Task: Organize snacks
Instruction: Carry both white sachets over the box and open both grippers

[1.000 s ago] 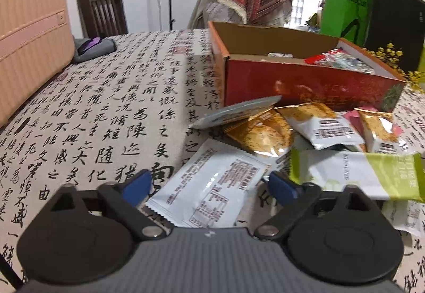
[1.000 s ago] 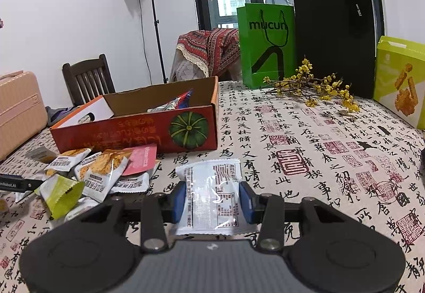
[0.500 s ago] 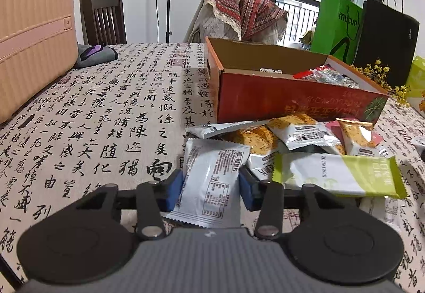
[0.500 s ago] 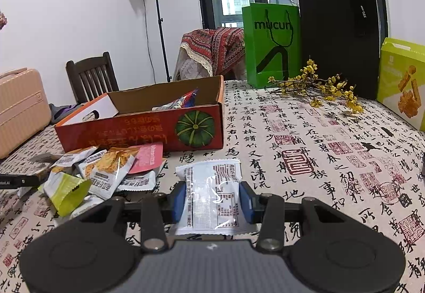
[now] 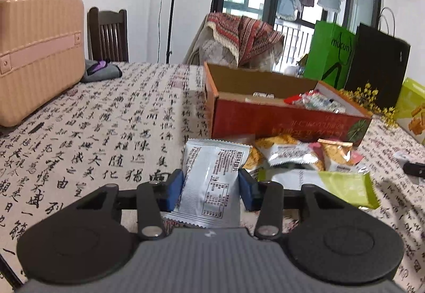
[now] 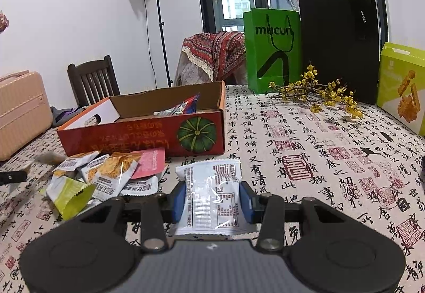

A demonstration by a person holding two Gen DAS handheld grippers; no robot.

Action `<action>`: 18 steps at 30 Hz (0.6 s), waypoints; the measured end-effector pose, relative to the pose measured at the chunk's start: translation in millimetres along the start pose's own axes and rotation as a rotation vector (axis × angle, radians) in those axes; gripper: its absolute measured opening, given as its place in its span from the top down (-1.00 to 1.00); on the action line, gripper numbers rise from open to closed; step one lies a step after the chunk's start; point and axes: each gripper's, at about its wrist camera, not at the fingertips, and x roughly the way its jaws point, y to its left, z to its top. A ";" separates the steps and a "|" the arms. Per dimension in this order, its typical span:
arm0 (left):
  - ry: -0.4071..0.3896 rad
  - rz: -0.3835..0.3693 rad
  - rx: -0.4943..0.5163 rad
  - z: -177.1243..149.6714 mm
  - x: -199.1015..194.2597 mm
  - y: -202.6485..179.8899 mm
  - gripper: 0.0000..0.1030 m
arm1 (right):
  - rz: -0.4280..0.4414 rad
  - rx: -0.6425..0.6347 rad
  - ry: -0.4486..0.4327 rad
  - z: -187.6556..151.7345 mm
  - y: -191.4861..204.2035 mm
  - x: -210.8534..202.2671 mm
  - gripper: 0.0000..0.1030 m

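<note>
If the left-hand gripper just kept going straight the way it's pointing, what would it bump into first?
Probably the loose snack packets lying just past the silver packet that the left gripper is clamped on, or the tablecloth beside them. The red cardboard box stands behind those. Depth is hard to judge here.

A suitcase point(image 5: 34, 53) is set at the table's left edge; green bag point(image 6: 272, 49), black bag point(image 6: 340, 45) and yellow flowers point(image 6: 318, 92) are stood along the far edge.
</note>
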 end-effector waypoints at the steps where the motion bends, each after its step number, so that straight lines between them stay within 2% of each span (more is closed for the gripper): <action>1: -0.011 -0.005 0.000 1.5 -3.2 -1.1 0.12 | 0.001 -0.001 -0.003 0.8 0.4 -0.4 0.19; 9: -0.074 -0.045 0.021 20.1 -12.9 -19.5 0.12 | 0.015 -0.015 -0.034 13.4 8.0 -0.1 0.19; 18: -0.125 -0.104 0.002 51.5 0.3 -47.7 0.12 | 0.035 -0.026 -0.108 50.1 16.0 12.2 0.19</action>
